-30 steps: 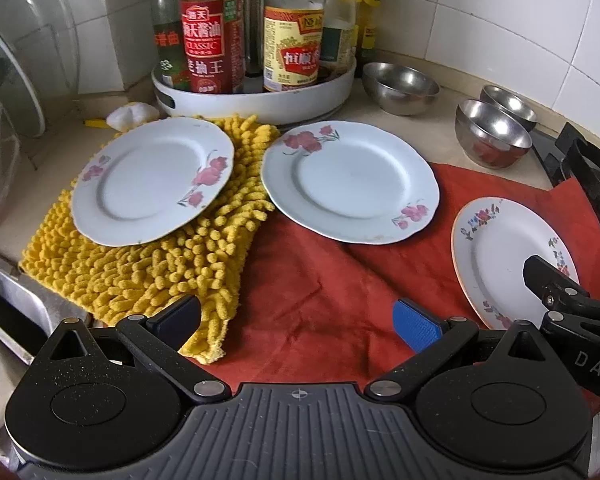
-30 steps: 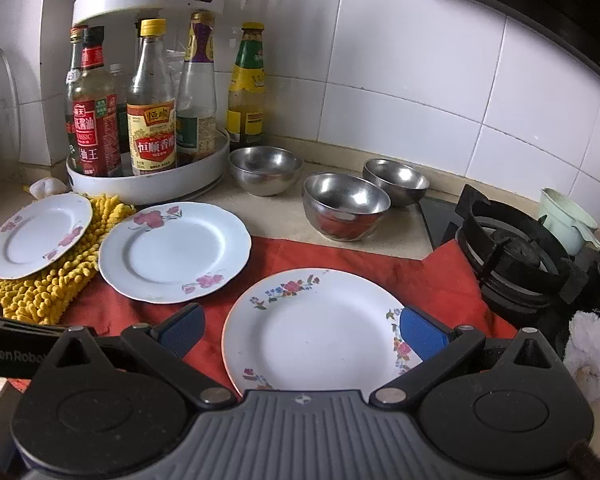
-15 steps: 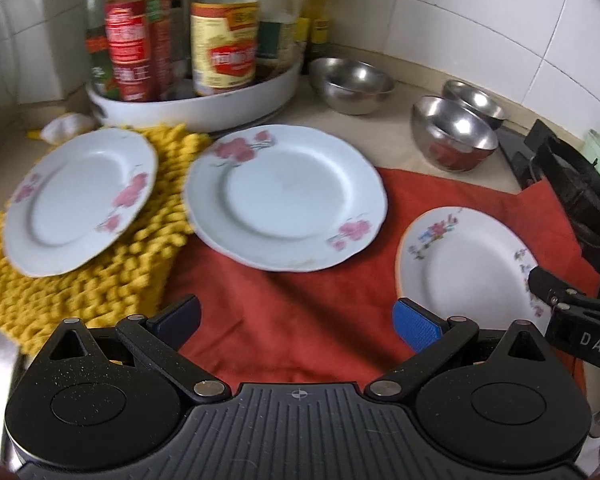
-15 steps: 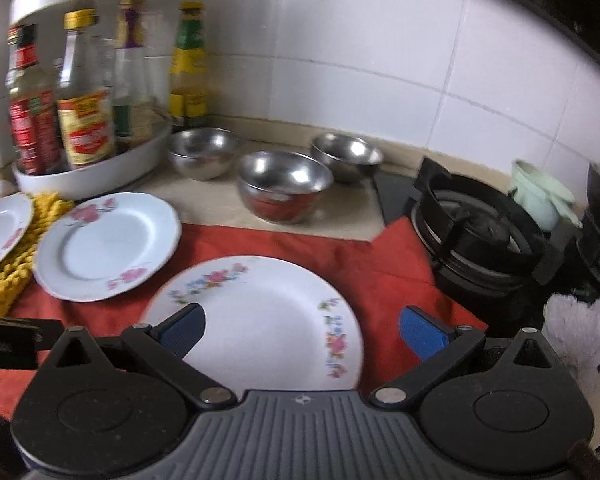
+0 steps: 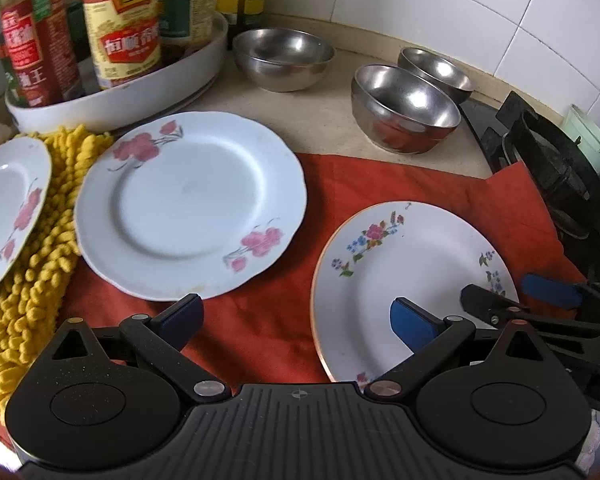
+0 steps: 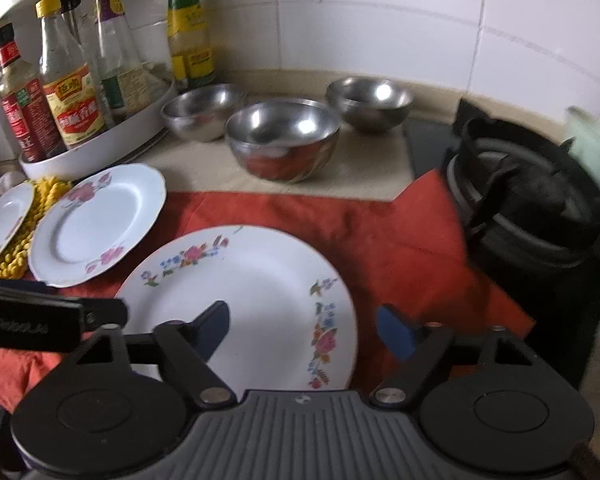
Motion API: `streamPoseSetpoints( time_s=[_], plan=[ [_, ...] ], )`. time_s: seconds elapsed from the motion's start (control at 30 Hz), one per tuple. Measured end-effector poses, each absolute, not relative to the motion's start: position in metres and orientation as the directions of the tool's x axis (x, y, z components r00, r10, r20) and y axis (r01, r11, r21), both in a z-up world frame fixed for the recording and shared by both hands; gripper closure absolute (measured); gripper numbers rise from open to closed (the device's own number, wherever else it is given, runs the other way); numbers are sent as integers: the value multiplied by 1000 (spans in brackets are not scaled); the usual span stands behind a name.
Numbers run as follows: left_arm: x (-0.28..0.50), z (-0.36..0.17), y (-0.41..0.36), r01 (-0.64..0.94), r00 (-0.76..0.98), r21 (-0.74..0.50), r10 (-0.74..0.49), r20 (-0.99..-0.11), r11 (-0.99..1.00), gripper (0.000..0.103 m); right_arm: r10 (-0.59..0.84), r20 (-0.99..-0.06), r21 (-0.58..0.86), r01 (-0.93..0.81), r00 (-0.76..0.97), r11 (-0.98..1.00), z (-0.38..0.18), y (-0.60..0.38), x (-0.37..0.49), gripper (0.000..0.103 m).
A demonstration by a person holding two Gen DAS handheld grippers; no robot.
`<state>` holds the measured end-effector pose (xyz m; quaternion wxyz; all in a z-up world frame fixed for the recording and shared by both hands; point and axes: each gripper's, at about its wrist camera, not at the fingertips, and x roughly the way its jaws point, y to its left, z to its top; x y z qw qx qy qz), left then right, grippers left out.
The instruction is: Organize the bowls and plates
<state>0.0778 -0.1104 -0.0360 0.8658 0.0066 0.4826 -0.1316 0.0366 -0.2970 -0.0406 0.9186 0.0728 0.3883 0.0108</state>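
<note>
Three white floral plates lie on the counter: a left plate [image 5: 8, 208] on a yellow mat, a middle plate [image 5: 188, 204] with pink flowers, and a right plate [image 5: 412, 276] with coloured flowers on a red cloth; the right plate also shows in the right wrist view [image 6: 256, 300]. Three steel bowls stand behind: [image 5: 284, 58], [image 5: 406, 108], [image 5: 436, 70]. My left gripper [image 5: 296, 320] is open, its right finger over the right plate's near edge. My right gripper [image 6: 304, 328] is open, straddling that plate's right rim.
A white turntable tray [image 5: 140, 96] of sauce bottles stands at the back left. A black gas burner [image 6: 532, 208] sits to the right, a pale green cup [image 6: 592, 148] behind it. The yellow chenille mat [image 5: 40, 280] overlaps the red cloth [image 5: 380, 180]. Tiled wall behind.
Both grippers have moved right and closer to the coloured-flower plate. The left gripper's right finger now overlaps that plate; the right gripper has come lower over its right rim.
</note>
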Motion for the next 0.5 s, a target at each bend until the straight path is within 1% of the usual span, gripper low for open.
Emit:
streamPoseSetpoints(
  time_s=[0.07,0.17,0.23,0.3,0.4,0.5],
  plan=[
    [81,-38,-115,235,492,-114,-219,-843,965,3,108,-719,165,17,687,986,-43,-300,41,40],
    [83,-43,-117,238,468,-142,-242,-850,961,7,122,-716,158,-12,687,987,-44,-301,46,41],
    [86,-46,-117,232,446,-176,-265,-855,957,8,135,-714,151,-38,687,988,-44,-302,47,44],
    [89,-50,-117,221,426,-198,-277,-861,955,10,142,-714,143,-55,685,988,-44,-302,48,44],
    [89,-50,-122,232,434,-184,-271,-859,955,11,157,-712,136,-86,685,987,-45,-305,49,44],
    [87,-50,-132,273,437,-134,-247,-865,953,12,170,-719,138,-101,674,985,-47,-309,50,44]
  ],
)
